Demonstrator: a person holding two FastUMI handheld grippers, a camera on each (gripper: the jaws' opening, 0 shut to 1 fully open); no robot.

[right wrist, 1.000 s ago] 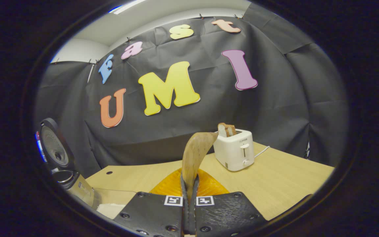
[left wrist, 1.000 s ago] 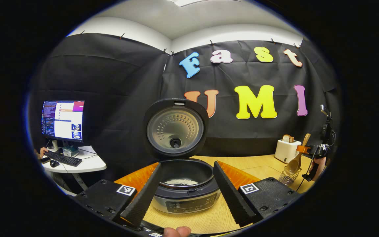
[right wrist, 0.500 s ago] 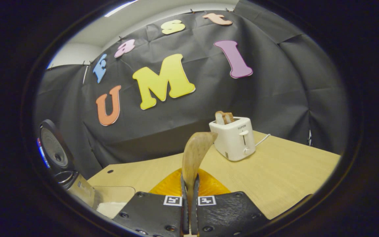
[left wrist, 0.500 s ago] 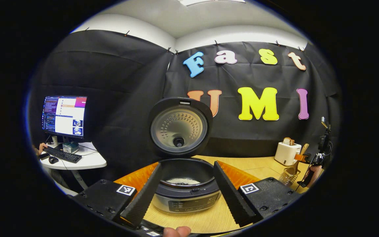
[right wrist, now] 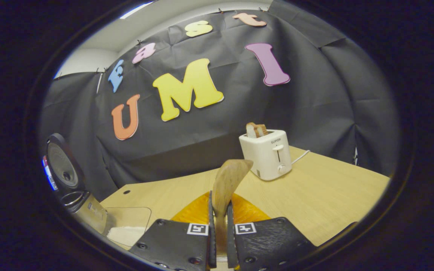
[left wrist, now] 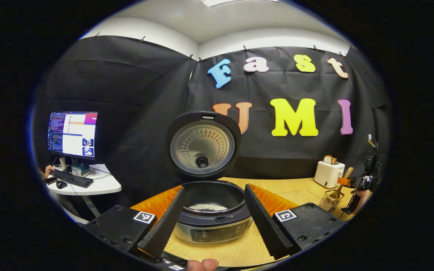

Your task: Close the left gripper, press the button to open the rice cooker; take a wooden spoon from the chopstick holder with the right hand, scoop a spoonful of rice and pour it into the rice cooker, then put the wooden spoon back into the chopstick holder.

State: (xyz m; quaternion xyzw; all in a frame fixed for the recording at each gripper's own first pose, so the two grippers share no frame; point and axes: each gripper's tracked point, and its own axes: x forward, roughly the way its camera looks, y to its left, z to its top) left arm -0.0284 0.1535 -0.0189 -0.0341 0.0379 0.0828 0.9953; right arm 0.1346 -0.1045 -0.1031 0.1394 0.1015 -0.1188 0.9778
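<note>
The cooker [left wrist: 212, 210] stands open at the table's [left wrist: 300, 186] near edge, lid up, with a thin layer of rice [left wrist: 208, 206] in the pot. The left gripper [left wrist: 211, 218] hovers before it, fingers spread wide and holding nothing.

At the table's right end the right gripper [right wrist: 219, 241] has its fingers drawn narrow on the spoon [right wrist: 227, 180], pinching the handle; in the left gripper view the spoon's lower end stands in the wire holder [left wrist: 329, 201], just beside the toaster [left wrist: 328, 174].

The spoon looks light, stiff and smooth, so it could twist in a loose pinch. A firm hold on the flat of the handle, near its middle, should keep it steady. A clear tub [right wrist: 128, 226] of rice sits near the cooker.
</note>
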